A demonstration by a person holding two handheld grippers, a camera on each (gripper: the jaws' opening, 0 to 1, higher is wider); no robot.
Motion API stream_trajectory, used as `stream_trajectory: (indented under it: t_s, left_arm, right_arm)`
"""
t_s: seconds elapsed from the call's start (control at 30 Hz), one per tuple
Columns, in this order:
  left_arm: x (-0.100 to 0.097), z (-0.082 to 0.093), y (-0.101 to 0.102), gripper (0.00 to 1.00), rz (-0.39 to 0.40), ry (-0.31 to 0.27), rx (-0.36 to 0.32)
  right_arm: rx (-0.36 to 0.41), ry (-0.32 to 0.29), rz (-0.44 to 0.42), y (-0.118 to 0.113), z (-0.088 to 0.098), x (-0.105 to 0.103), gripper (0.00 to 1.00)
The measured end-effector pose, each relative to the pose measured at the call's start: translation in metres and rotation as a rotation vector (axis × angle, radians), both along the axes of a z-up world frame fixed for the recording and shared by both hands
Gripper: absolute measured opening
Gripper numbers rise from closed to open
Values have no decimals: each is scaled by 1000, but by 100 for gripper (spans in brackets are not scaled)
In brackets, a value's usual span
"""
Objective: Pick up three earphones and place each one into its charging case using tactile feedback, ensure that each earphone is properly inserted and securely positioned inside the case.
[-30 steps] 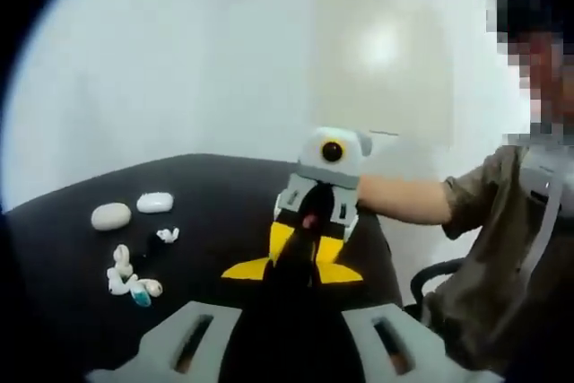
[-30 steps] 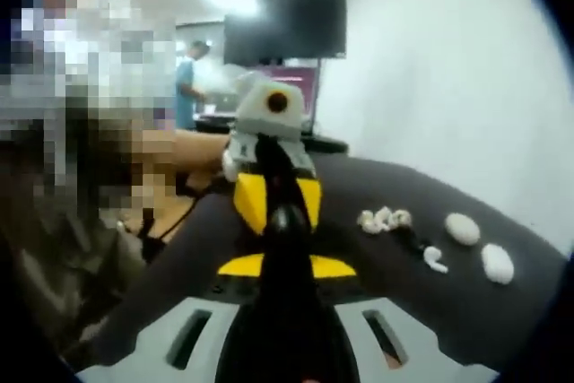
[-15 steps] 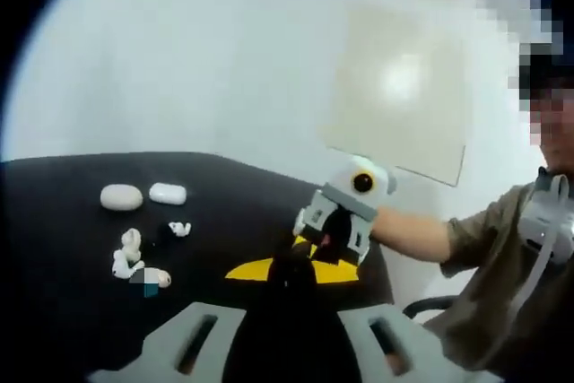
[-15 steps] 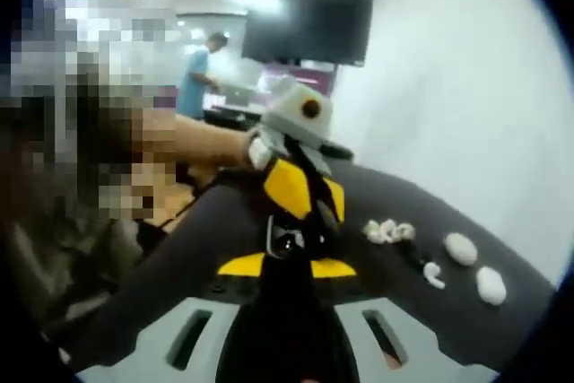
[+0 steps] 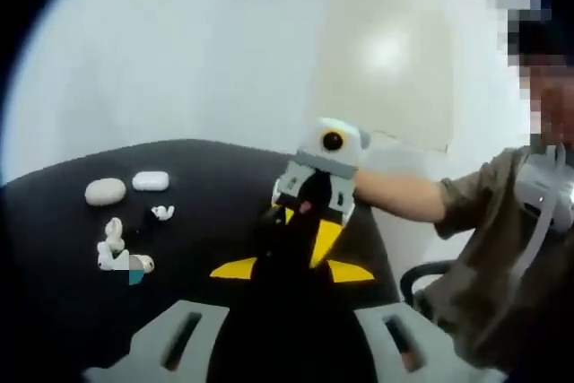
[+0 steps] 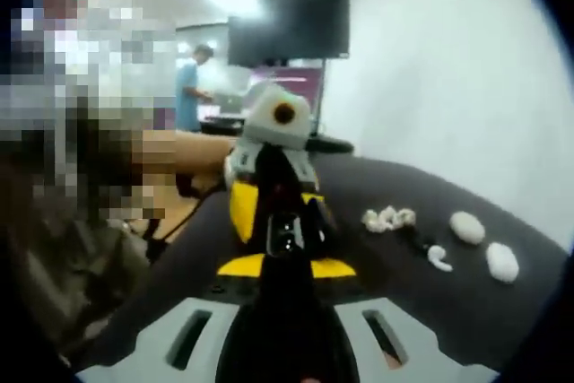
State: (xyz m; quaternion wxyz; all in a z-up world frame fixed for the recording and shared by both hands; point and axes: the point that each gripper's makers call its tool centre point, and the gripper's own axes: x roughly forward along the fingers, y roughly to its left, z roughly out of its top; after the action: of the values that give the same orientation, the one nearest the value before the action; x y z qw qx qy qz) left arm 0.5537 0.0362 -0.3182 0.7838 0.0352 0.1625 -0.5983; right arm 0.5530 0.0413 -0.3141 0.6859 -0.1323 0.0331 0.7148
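Earphones [image 5: 121,253] and two white charging cases [image 5: 106,191] lie at left of the left gripper view, apart from both tools — their placing unchanged from half a second ago. The right gripper [image 5: 300,235] has swung back toward centre there, meeting the left gripper [image 6: 280,221] nose to nose over the black table [image 5: 206,186]; both sets of jaws look together, empty. A person's forearm [image 5: 399,196] reaches in from the right.
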Motion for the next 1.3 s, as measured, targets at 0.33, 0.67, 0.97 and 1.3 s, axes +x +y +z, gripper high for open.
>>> stream_trajectory:
  t_s: [0.33,0.67,0.97,1.3]
  left_arm:
    - [4,7,0,16,6,-9,-20]
    - [6,8,1,16,-57,-93,39]
    - [5,7,2,14,-73,-35,9]
    - [0,7,4,14,-80,-75,3]
  right_arm:
    - [-4,-23,5,2,0,-2,18]
    - [-14,-17,-7,3,-1,0,18]
    - [-26,8,-24,3,-2,1,19]
    - [81,145,-131,-36,35,19,29]
